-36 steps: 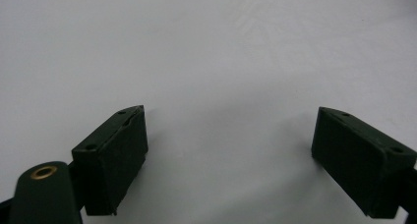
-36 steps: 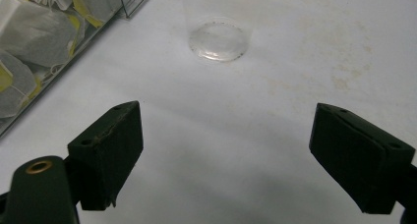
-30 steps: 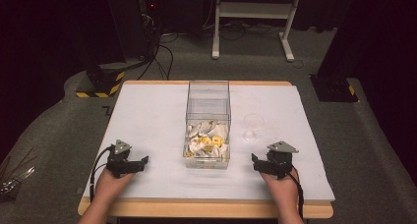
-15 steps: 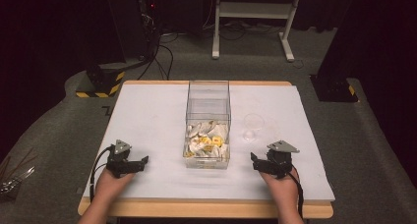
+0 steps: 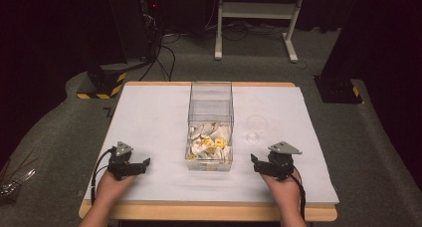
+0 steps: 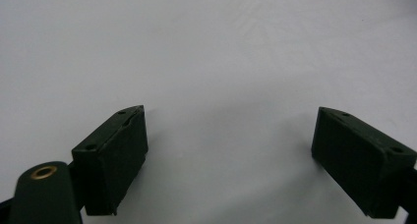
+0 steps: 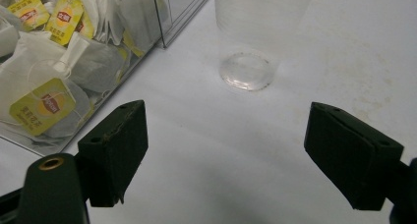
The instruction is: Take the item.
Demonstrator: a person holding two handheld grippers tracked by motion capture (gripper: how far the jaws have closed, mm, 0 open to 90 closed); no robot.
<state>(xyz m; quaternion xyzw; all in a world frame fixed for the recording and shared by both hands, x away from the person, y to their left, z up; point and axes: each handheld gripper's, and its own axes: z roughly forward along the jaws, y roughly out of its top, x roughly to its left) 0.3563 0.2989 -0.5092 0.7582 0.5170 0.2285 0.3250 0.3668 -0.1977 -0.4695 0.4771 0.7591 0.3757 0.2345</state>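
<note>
We are resting both grippers on the white table (image 5: 149, 117). The clear box of tea bags (image 7: 54, 62) is sitting left of the right gripper (image 7: 223, 155), the clear plastic cup (image 7: 253, 32) straight ahead beyond its empty, wide jaws. The left gripper (image 6: 228, 160) is gaping wide over bare tabletop. We judge that approaching the cup squarely, low on its wall, would avoid tipping.

Bare table (image 5: 149, 117) lies open left; clear box (image 5: 211, 118) and plastic cup (image 5: 256, 127) block the right.
</note>
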